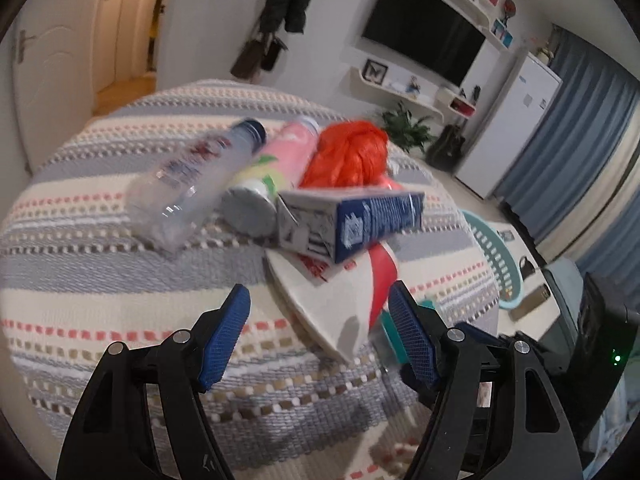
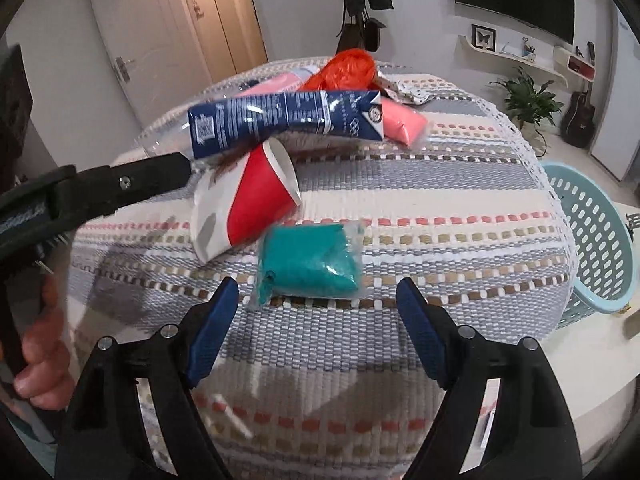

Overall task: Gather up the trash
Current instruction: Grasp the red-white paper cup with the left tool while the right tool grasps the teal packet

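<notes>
Both tongs wide, right tongs (image 2: 316, 320) near teal packet (image 2: 312, 264), laundry basket (image 2: 592, 240) past table edge.

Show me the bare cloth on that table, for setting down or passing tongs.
Free: the cloth right of the red cup and teal packet, out to the basket edge; also the near strip at the right tongs. Crowded: far side, where carton, bottle, can and orange bag pile up.
</notes>
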`<state>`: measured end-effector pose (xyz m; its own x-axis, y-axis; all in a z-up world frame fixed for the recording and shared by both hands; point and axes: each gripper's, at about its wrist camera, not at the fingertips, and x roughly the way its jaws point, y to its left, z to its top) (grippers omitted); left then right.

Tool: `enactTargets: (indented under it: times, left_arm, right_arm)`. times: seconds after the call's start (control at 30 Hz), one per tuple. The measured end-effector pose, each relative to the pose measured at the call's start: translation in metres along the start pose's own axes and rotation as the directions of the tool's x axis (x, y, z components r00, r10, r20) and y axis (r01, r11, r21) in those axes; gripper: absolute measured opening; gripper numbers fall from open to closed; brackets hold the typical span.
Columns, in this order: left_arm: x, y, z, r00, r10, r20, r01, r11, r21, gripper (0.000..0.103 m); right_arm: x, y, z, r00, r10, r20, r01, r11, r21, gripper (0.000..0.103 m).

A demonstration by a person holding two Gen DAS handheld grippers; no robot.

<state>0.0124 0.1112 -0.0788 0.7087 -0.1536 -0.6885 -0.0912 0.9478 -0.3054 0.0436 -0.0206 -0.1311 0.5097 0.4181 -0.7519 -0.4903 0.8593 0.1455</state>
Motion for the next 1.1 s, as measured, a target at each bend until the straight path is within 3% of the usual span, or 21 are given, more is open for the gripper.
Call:
enactTargets:
  times: [0.1, 0.2, 0.53, 0.67, 0.77, 0.93, 1.1]
  left_arm:
    - [0.011, -0.008, -0.003, 1.000, 0.017, -0.007, -0.017, 1.000, 0.000, 0.083]
    - [0.026, -0.015, -0.004, 0.999, 0.015, -0.031, -0.015, 1.000, -0.002, 0.084]
    - [0.062, -0.024, 0.006, 0.997, 0.015, -0.071, -0.022, 0.995, -0.098, 0.084]
    - [0.065, -0.030, 0.007, 0.997, 0.038, -0.061, -0.043, 0.995, -0.092, 0.085]
    - [0.068, -0.032, 0.006, 0.996, 0.064, -0.063, -0.069, 0.995, -0.071, 0.079]
    - [0.060, -0.027, -0.001, 0.998, 0.020, -0.063, -0.022, 0.999, -0.038, 0.076]
    - [0.040, -0.017, -0.016, 0.997, 0.037, -0.061, -0.036, 0.999, 0.025, 0.076]
  right_arm:
    - [0.004, -0.005, 0.002, 0.998, -0.061, -0.005, 0.061, 0.998, -0.019, 0.076]
    - [0.003, -0.016, 0.002, 0.996, -0.087, 0.006, 0.087, 0.996, -0.010, 0.069]
    - [-0.004, -0.058, 0.003, 0.992, -0.123, 0.017, 0.122, 0.990, 0.075, 0.068]
    - [-0.008, -0.064, 0.004, 0.995, -0.100, 0.027, 0.097, 0.991, 0.092, 0.068]
    - [-0.014, -0.060, 0.004, 0.997, -0.055, 0.046, 0.050, 0.995, 0.086, 0.068]
    - [-0.013, -0.048, 0.007, 0.999, 0.014, 0.049, -0.018, 0.997, 0.080, 0.068]
    - [0.000, -0.040, 0.013, 1.000, 0.026, 0.017, -0.028, 0.996, 0.079, 0.068]
